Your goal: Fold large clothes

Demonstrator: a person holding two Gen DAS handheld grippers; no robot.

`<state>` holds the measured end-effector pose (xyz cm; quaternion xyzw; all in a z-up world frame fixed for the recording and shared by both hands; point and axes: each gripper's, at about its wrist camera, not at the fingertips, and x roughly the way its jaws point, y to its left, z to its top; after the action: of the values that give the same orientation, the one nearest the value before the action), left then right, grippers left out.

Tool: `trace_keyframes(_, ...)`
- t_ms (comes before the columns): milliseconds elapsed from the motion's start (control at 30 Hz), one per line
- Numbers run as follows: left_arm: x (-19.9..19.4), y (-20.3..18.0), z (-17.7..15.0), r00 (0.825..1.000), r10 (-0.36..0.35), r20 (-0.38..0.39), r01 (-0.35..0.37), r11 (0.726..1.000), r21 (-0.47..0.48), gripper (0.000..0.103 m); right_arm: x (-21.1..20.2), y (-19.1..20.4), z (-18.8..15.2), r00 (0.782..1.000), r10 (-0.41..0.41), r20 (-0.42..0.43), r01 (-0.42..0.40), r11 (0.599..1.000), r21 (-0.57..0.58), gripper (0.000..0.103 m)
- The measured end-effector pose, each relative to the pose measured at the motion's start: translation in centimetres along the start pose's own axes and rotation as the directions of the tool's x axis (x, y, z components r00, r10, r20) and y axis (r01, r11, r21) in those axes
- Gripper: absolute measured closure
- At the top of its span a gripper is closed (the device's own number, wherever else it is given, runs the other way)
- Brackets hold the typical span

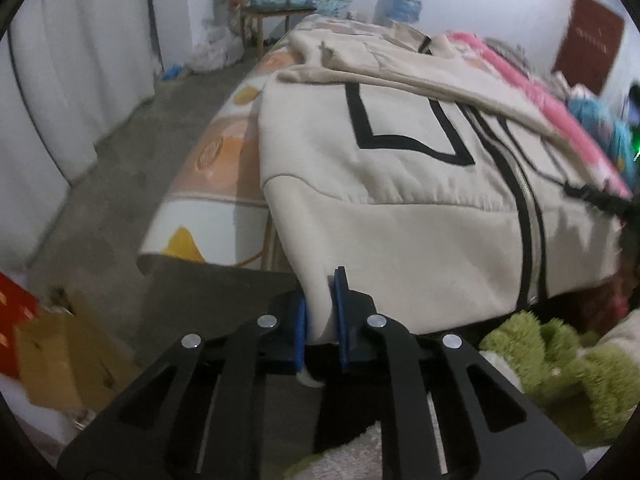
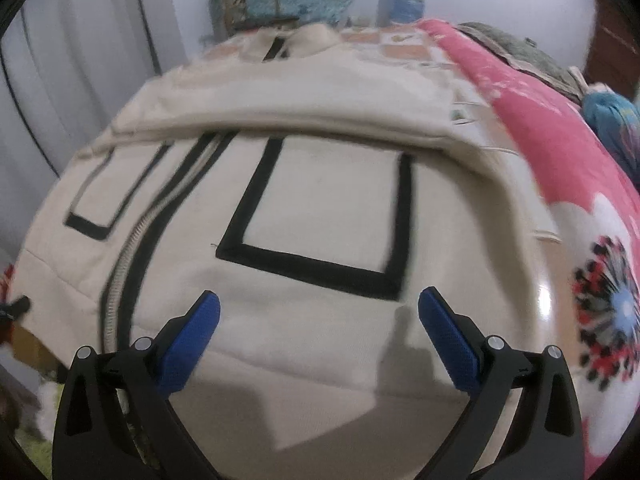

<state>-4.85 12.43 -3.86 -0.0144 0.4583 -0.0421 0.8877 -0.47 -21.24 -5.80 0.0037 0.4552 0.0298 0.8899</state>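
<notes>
A cream zip jacket (image 1: pixel 400 168) with black trim and square black outlines lies front up on a bed, its sleeves folded across the chest. My left gripper (image 1: pixel 321 316) is shut on the jacket's bottom left hem corner, at the bed's near edge. In the right wrist view the jacket (image 2: pixel 320 208) fills the middle. My right gripper (image 2: pixel 319 328) is open, its blue pads (image 2: pixel 192 340) spread wide just above the jacket's lower right hem, holding nothing.
The bed has an orange patterned sheet (image 1: pixel 224 148) and a pink floral blanket (image 2: pixel 560 184) along the right. A green plush toy (image 1: pixel 560 364) lies near the bed's foot. A cardboard box (image 1: pixel 68 356) sits on the floor at left. A wooden chair (image 1: pixel 272 4) stands at the far wall.
</notes>
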Motion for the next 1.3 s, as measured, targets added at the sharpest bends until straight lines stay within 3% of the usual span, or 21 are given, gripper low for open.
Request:
trace_keyframes(200, 0.0, -0.1, 0.0, 0.999, 0.041, -0.010, -0.040, 0.998, 0.051, 0.091, -4.0, -4.4, -2.4, 0.998, 0.027, -0.059, -0.020, 0.993, 0.114, 0.007)
trace_keyframes(433, 0.1, -0.4, 0.1, 0.999, 0.043, -0.009, -0.042, 0.996, 0.073, 0.091, -5.6, -6.8, -6.6, 0.992, 0.011, -0.129, 0.016, 0.978, 0.209, 0.023)
trace_keyframes(700, 0.0, -0.5, 0.0, 0.999, 0.032, 0.000, -0.032, 0.996, 0.083, 0.092, -3.2, -8.3, -8.9, 0.972, 0.110, -0.206, -0.038, 0.945, 0.324, 0.067)
trace_keyframes(967, 0.3, -0.3, 0.0, 1.000, 0.012, -0.009, -0.012, 0.998, 0.065, 0.092, -2.8, -7.3, -8.4, 0.975, 0.092, -0.203, -0.029, 0.955, 0.294, 0.070)
trace_keyframes(1200, 0.5, -0.3, 0.2, 1.000, 0.006, -0.018, -0.004, 0.998, 0.061, 0.096, -3.1, -7.0, -8.5, 0.977, 0.093, -0.193, -0.039, 0.963, 0.267, 0.094)
trace_keyframes(1300, 0.0, -0.3, 0.4, 1.000, -0.015, -0.009, 0.016, 0.999, 0.051, 0.098, -3.9, -7.0, -8.4, 0.980, 0.104, -0.170, -0.055, 0.962, 0.267, 0.096)
